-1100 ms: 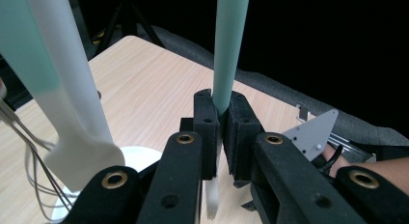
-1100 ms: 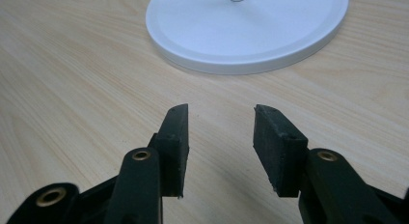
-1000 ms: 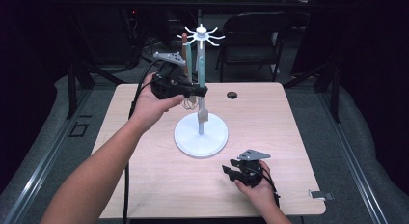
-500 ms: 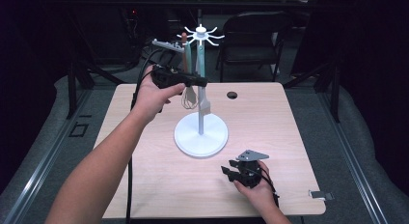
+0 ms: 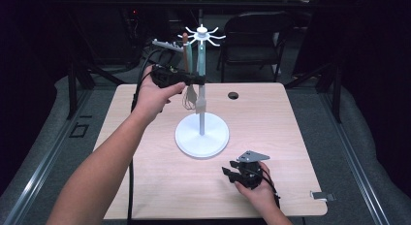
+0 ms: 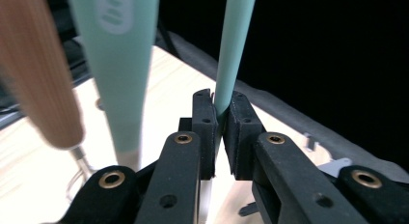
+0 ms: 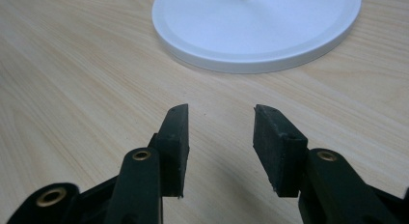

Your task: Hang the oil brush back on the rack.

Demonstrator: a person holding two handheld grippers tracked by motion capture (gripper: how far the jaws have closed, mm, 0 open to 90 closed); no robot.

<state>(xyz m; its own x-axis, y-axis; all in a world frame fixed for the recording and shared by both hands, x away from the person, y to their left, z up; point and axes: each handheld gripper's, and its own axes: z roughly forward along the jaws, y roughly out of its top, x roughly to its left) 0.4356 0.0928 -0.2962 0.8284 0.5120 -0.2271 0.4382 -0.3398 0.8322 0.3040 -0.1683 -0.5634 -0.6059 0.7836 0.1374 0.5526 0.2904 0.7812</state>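
Note:
A white stand (image 5: 201,136) with a round base and a ring of hooks at its top (image 5: 201,34) stands mid-table. Utensils hang from it: a wooden-handled one (image 5: 185,44) and teal-handled ones (image 5: 190,57). My left gripper (image 5: 196,80) is raised beside the pole. In the left gripper view the gripper (image 6: 222,101) is shut on a thin teal handle (image 6: 234,45), with a wider teal handle (image 6: 120,64) and the wooden handle (image 6: 41,79) to its left. My right gripper (image 5: 233,172) rests on the table in front of the base, open and empty (image 7: 219,132). The white base (image 7: 255,26) lies just ahead of it.
A small black round spot (image 5: 233,95) marks the table behind the stand. A small metal clip (image 5: 322,195) lies at the table's front right corner. A dark chair (image 5: 257,36) stands beyond the far edge. Bare wood lies left and right of the stand.
My left gripper has risen a little and drawn closer to the pole, still holding the teal handle. The right gripper has not moved.

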